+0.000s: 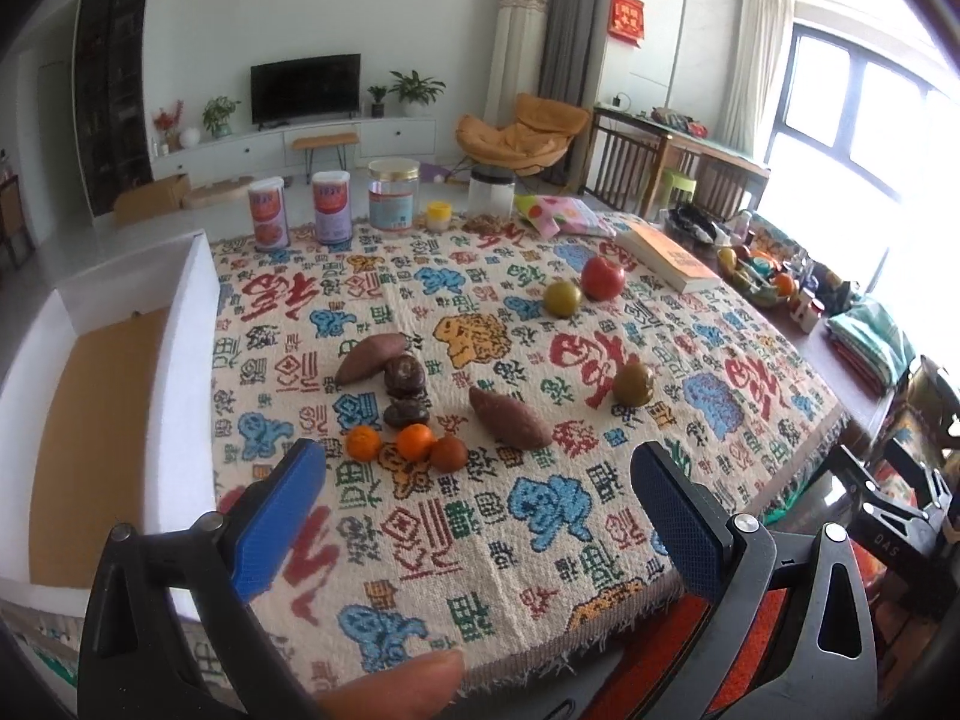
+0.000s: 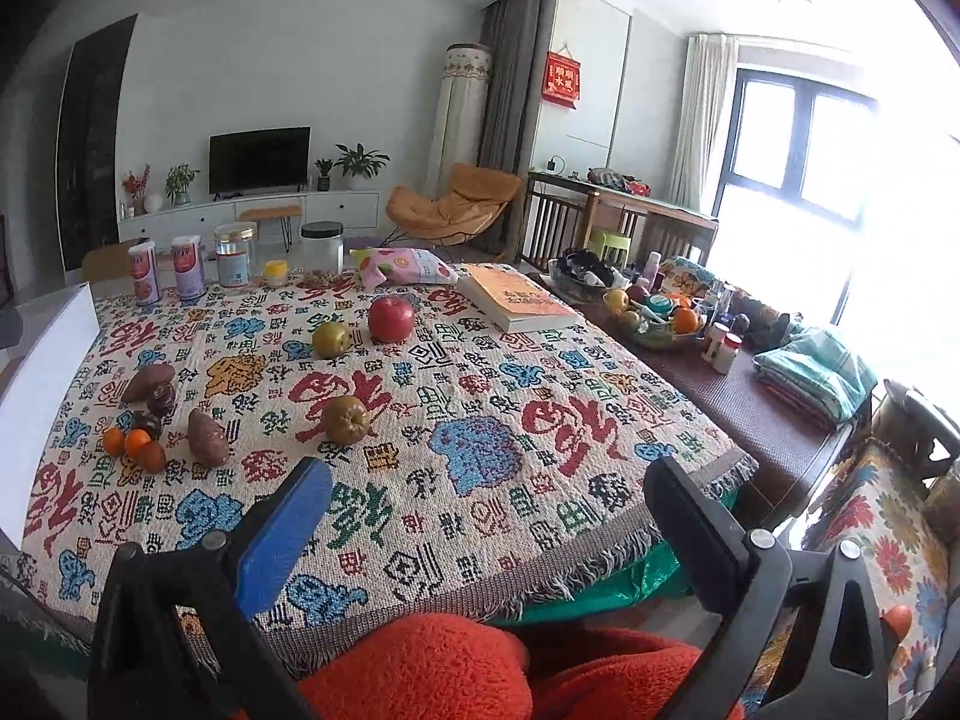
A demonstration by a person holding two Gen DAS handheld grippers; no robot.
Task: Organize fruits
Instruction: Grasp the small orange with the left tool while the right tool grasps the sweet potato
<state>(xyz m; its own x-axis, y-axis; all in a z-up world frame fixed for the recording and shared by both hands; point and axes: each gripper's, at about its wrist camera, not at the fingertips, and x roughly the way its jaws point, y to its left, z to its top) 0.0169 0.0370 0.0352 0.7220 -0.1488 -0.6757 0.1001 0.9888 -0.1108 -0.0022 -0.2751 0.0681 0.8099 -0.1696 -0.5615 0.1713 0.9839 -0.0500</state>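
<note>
Hovering spread wide and seemingly empty, left gripper (image 1: 474, 474) and right gripper (image 2: 489, 489) touch nothing.

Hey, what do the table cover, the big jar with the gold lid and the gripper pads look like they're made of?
Table cover: looks like woven cotton-type fabric, matte; visible weave and fringed edge. Jar: clear body, glass or plastic, hard to tell; shiny gold lid, probably metal. Left hand-held gripper pads: blue, seemingly rubber or textured plastic, with a fine grid pattern.
</note>
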